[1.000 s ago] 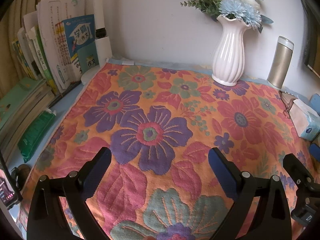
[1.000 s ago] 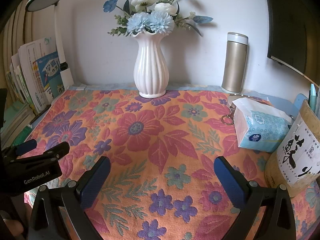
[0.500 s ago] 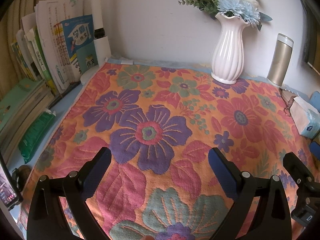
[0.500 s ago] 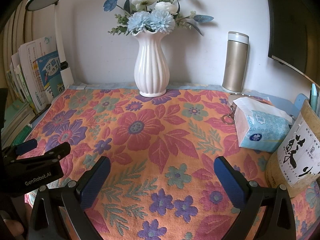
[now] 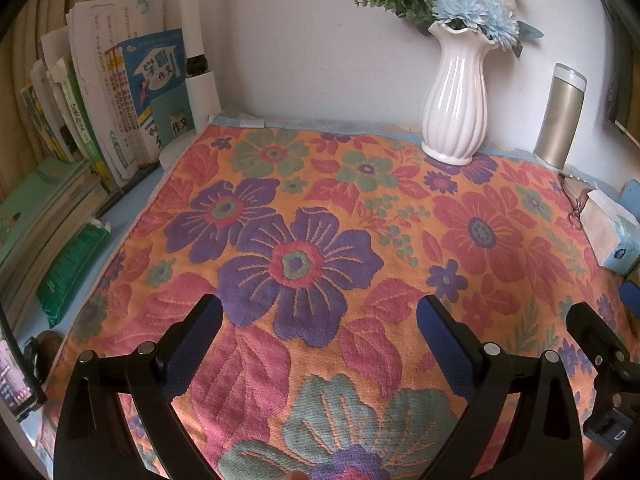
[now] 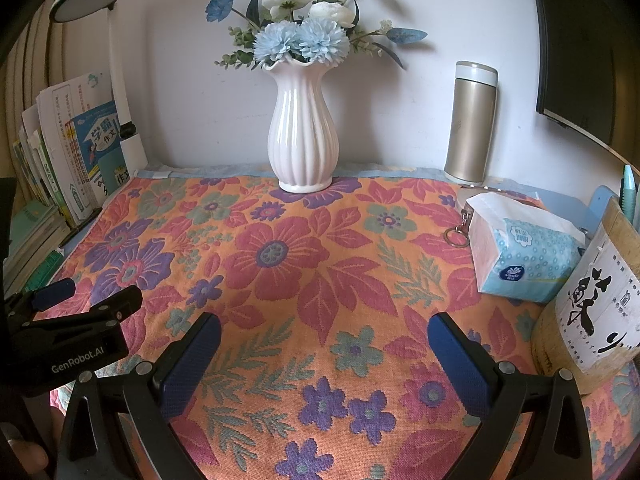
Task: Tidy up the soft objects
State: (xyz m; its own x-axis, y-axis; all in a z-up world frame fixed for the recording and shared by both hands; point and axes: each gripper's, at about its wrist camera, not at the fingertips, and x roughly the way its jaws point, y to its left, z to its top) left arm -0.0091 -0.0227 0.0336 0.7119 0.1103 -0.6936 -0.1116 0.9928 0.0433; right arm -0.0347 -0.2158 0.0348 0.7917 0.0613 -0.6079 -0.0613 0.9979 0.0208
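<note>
A floral woven cloth in orange, red and purple lies spread flat over the desk; it also fills the right wrist view. My left gripper is open and empty, hovering over the cloth's near part. My right gripper is open and empty, also above the cloth's near part. A soft blue tissue pack lies on the cloth at the right, and shows at the right edge of the left wrist view. The left gripper's body shows at the left of the right wrist view.
A white vase of flowers and a gold flask stand at the back wall. Books and a lamp post line the left side. A keyring lies beside the tissue pack. A pen holder stands at the right.
Both views have shifted slightly, the scene sitting a touch lower in frame. Both grippers stay open and nothing on the desk has moved.
</note>
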